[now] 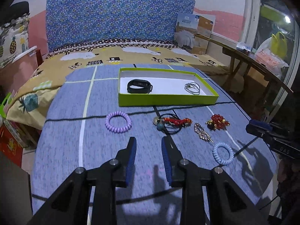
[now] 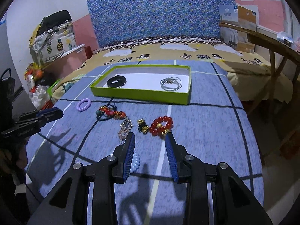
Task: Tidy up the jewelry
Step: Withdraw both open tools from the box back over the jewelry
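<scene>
A shallow green box (image 1: 168,99) (image 2: 138,94) on the blue cloth holds a black wristband (image 1: 139,86) (image 2: 116,81) and a silver necklace (image 1: 192,88) (image 2: 170,83). In front of it lie a purple coil band (image 1: 118,121) (image 2: 84,105), a red braided cord (image 1: 174,122) (image 2: 110,113), a pale beaded piece (image 1: 201,131) (image 2: 125,128), a red bead bracelet (image 1: 217,121) (image 2: 161,126) and a pale blue coil band (image 1: 223,153) (image 2: 135,161). My left gripper (image 1: 148,138) (image 2: 48,115) is open and holds nothing. My right gripper (image 2: 150,135) (image 1: 262,129) is open just short of the red bracelet.
The blue cloth covers a bed with a patterned headboard (image 1: 120,18). A wooden bench (image 1: 249,60) runs along the right side. Bags and boxes (image 2: 54,37) are piled on the left. A thin black cable (image 1: 75,119) crosses the cloth.
</scene>
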Demonstrator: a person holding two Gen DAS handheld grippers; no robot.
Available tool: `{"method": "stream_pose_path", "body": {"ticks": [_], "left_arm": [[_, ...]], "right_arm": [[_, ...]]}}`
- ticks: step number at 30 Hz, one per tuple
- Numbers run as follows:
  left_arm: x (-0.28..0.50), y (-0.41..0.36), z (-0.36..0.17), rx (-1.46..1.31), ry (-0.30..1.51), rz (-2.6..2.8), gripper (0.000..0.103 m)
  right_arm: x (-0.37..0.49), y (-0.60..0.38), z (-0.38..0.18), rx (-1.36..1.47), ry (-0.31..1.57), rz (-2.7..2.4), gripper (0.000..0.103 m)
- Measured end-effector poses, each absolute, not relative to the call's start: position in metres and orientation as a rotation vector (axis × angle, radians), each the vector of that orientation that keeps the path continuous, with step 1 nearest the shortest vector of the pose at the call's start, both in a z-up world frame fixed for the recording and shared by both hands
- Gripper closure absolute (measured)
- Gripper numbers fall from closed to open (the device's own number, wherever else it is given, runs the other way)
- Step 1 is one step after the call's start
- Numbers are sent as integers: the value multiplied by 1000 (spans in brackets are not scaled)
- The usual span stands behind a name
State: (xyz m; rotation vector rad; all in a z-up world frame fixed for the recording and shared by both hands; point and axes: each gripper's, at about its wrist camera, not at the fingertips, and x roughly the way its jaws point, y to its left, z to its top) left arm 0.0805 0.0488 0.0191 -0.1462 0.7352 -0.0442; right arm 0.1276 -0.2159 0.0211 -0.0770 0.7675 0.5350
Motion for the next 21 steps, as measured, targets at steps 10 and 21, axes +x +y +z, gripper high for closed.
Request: {"method": "stream_pose_path", "body": {"ticks": [10, 21], "left_arm": [[76, 38, 13, -141, 741, -76, 74], [96, 30, 9, -128, 764, -113, 74]], "right_arm": [[125, -215, 16, -71, 780, 533, 69], [139, -211, 7, -59, 802, 520, 69]]}}
